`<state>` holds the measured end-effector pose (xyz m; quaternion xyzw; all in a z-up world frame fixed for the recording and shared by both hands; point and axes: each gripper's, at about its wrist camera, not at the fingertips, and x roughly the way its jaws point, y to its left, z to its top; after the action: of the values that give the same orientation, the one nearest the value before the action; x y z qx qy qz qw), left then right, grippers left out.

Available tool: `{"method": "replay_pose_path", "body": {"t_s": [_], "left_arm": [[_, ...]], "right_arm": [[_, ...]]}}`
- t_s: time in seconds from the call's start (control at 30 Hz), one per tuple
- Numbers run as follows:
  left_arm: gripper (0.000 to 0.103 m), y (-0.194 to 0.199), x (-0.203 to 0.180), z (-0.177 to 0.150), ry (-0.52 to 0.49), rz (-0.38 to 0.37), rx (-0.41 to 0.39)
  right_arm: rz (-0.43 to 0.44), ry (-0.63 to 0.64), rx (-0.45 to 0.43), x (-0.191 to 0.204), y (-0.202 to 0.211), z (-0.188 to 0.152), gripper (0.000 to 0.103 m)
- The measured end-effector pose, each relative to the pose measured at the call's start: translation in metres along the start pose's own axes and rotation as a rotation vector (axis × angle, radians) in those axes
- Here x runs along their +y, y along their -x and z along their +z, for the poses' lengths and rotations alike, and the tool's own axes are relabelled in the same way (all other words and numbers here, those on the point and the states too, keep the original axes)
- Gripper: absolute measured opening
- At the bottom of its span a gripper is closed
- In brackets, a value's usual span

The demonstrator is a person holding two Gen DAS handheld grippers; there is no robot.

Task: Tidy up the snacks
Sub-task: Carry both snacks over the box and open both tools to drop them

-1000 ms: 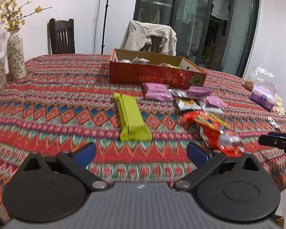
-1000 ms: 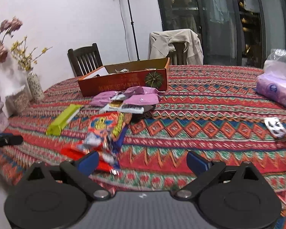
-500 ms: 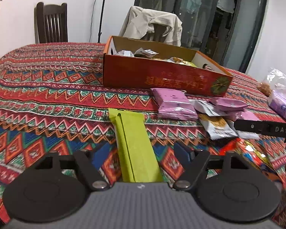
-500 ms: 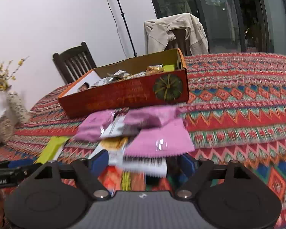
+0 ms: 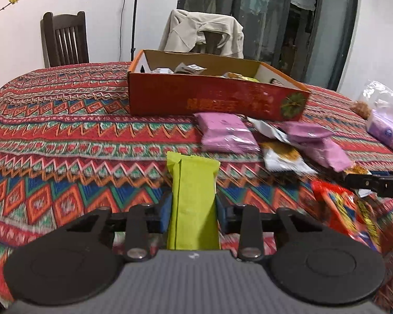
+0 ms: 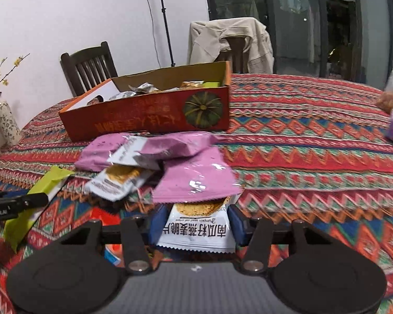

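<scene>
Snacks lie scattered on a counter (image 5: 65,136) covered with a red zigzag-patterned cloth, in front of a long orange cardboard box (image 5: 212,99) that already holds a few packets. The left hand-held gripper (image 5: 192,212) has just been closing, and its blue pads now sit against both long sides of a lime-green snack bar (image 5: 194,196) that runs straight ahead between them. Beyond that bar, to the right, lie purple packets (image 5: 226,132) and a white cracker packet (image 5: 283,157); a red snack bag (image 5: 348,209) lies just to the right of the jaws. The right hand-held gripper (image 6: 192,226) has also just been closing, and its pads press the sides of a white pumpkin-seed cracker packet (image 6: 196,229), whose far end is tucked under a purple packet (image 6: 196,178). Ahead of it is the rest of the heap, then the box. Far to its left, the green bar shows again beside a black finger of the other gripper.
</scene>
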<state>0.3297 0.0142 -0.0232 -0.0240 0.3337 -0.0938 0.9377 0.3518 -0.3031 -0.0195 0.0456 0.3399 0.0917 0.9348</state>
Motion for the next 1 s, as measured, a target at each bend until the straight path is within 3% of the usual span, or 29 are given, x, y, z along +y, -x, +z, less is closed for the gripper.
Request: {"method": "replay_pose_path", "body": {"t_s": [0.23, 0.43, 0.83, 1.0], "left_arm": [[0.035, 0.056, -0.019, -0.031, -0.008, -0.019, -0.008], [0.035, 0.088, -0.024, -0.037, -0.007, -0.004, -0.045], [0.035, 0.095, -0.020, -0.030, 0.036, -0.008, -0.073], [0.035, 0.091, -0.005, 0.003, 0.054, -0.045, -0.121]], "right_arm": [[-0.003, 0.001, -0.007, -0.019, 0.050, -0.037, 0.050], [-0.013, -0.011, -0.011, -0.024, 0.082, -0.064, 0.050], [-0.001, -0.018, -0.066, -0.026, 0.101, -0.063, 0.050], [0.028, -0.026, -0.073, -0.027, 0.098, -0.052, 0.050]]}}
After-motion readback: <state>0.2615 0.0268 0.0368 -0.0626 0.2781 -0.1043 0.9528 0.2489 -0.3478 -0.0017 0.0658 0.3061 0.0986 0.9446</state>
